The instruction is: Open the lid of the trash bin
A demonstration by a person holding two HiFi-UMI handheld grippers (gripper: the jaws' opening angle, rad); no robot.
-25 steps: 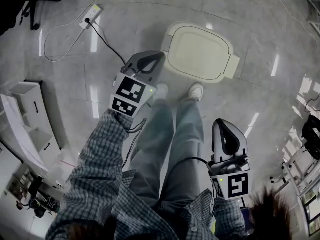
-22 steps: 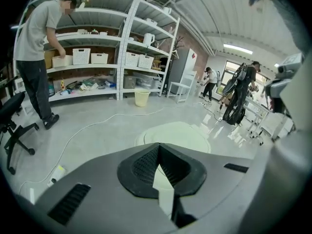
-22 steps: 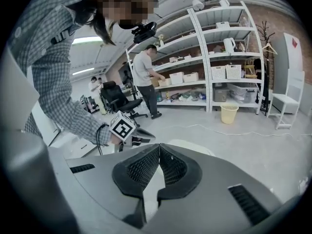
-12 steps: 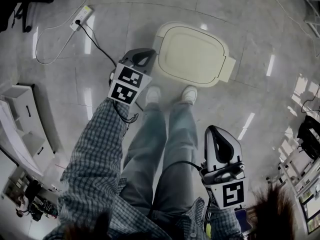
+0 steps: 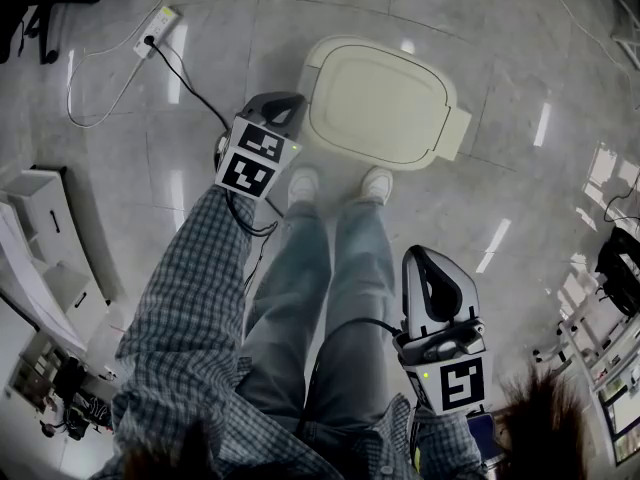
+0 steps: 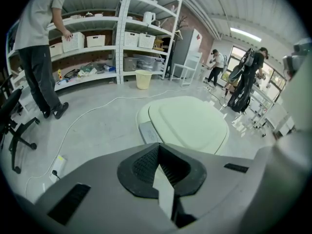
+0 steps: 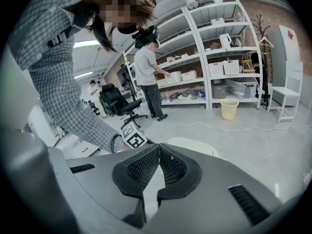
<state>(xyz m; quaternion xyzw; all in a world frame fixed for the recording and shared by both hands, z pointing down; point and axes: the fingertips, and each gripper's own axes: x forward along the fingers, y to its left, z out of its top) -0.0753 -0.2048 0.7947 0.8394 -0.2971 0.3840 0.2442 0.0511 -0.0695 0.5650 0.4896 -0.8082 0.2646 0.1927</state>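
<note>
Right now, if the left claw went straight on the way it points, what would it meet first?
Probably the trash bin lid, closed, near its edge by the grey tab. The left claw, shut and empty, aims just there; the distance is unclear.

Pale cream trash bin lid (image 5: 378, 103), glossy grey floor (image 5: 520, 58), grey checked sleeve (image 5: 190, 298), white shoes (image 5: 303, 183)
</note>
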